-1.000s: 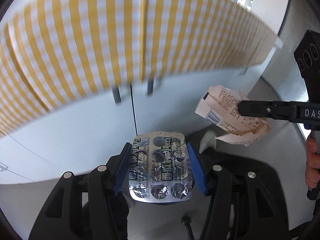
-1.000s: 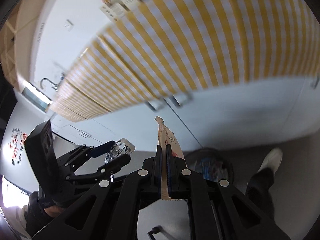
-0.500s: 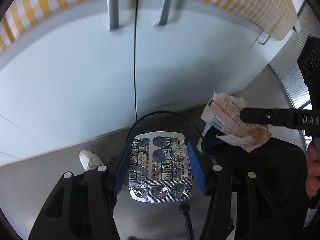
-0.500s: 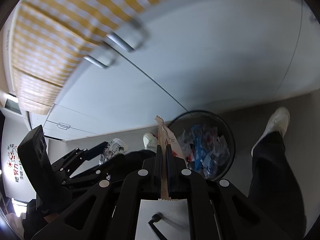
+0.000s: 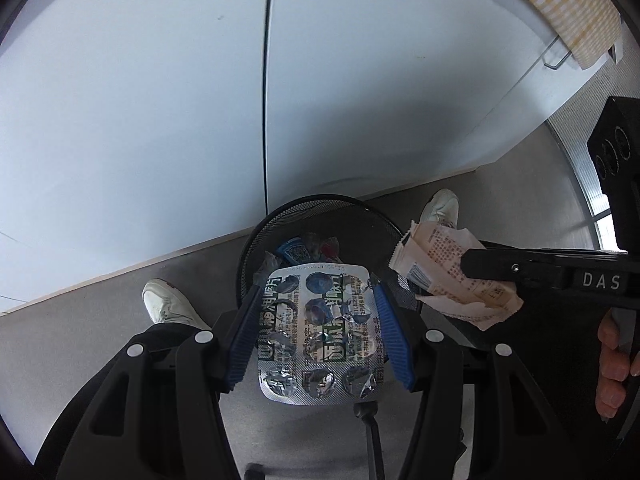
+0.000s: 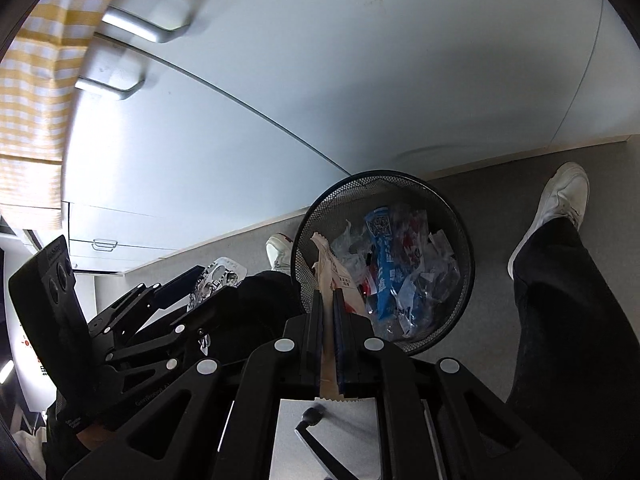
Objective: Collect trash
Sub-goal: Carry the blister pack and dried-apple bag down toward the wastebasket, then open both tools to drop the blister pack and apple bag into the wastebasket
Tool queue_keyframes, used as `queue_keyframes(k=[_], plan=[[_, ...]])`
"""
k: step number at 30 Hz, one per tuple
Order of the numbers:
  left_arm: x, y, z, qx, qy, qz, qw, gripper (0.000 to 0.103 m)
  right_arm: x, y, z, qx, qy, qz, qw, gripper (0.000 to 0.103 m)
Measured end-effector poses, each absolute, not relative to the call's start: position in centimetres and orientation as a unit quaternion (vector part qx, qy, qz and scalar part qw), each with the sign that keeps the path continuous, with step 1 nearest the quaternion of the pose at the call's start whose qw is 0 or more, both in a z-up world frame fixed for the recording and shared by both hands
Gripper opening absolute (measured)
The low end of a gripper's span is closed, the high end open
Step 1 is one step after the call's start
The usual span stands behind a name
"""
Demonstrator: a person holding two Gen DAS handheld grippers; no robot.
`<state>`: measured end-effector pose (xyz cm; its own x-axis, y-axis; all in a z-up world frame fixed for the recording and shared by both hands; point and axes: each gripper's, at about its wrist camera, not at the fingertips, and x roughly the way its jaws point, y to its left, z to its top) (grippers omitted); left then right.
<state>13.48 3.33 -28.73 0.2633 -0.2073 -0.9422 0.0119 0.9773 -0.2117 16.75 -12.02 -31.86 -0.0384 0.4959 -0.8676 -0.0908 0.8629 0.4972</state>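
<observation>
My left gripper (image 5: pixel 318 292) is shut on a silver blister pack (image 5: pixel 320 332) and holds it flat above a black mesh trash bin (image 5: pixel 276 220). My right gripper (image 6: pixel 329 300) is shut on a crumpled pinkish paper wrapper (image 6: pixel 326 268), just above the near rim of the same bin (image 6: pixel 466 256). The bin holds several wrappers, among them a blue packet (image 6: pixel 382 264). In the left wrist view the right gripper (image 5: pixel 464 268) holds the wrapper (image 5: pixel 444 264) at the bin's right edge. In the right wrist view the left gripper (image 6: pixel 200 276) with the pack (image 6: pixel 218 280) is to the left.
White cabinet doors (image 5: pixel 160 100) with metal handles (image 6: pixel 132 32) rise behind the bin. A yellow checked cloth (image 6: pixel 28 60) hangs above. The person's white shoes (image 5: pixel 168 304) (image 6: pixel 560 200) and dark trouser legs (image 6: pixel 568 320) stand on the grey floor beside the bin.
Both grippers have tilted down from the checked cloth toward the floor. The bin has come into full view and both held items are now over or at its rim.
</observation>
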Motion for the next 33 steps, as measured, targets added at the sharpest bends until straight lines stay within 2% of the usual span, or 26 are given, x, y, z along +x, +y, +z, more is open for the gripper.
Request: queue_keyframes(k=[17,20,22,24,25,27,30,33], plan=[[13.8,2.0,-28.8,-0.074,0.619,-0.080,0.777,0.056,18.3,-12.5,-31.3,0.153,0.693,0.208,0.673,0.016],[13.9,2.2,-29.1,-0.076,0.621,-0.078,0.776,0.058,18.6,-13.1,-30.9,0.155,0.690,0.198,0.679,0.033],[13.9,2.2,-29.2,-0.083,0.622,-0.083,0.774,0.068,18.8,-13.4,-30.7,0.155,0.688,0.193,0.682,0.042],[13.8,2.2,-29.0,-0.082,0.618,-0.082,0.778,0.083,19.0,-13.9,-30.1,0.151,0.683,0.184,0.690,0.054],[13.8,2.1,-28.8,-0.082,0.615,-0.084,0.779,0.084,19.1,-14.1,-29.9,0.150,0.681,0.182,0.693,0.058],[13.7,1.9,-28.5,-0.078,0.614,-0.088,0.781,0.095,19.2,-14.7,-28.8,0.144,0.671,0.173,0.707,0.083],[13.4,1.9,-27.7,-0.076,0.609,-0.089,0.784,0.098,19.3,-15.3,-27.1,0.122,0.654,0.166,0.728,0.094],[13.0,2.1,-26.2,-0.080,0.601,-0.085,0.791,0.098,18.8,-15.6,-25.2,0.085,0.639,0.174,0.744,0.099]])
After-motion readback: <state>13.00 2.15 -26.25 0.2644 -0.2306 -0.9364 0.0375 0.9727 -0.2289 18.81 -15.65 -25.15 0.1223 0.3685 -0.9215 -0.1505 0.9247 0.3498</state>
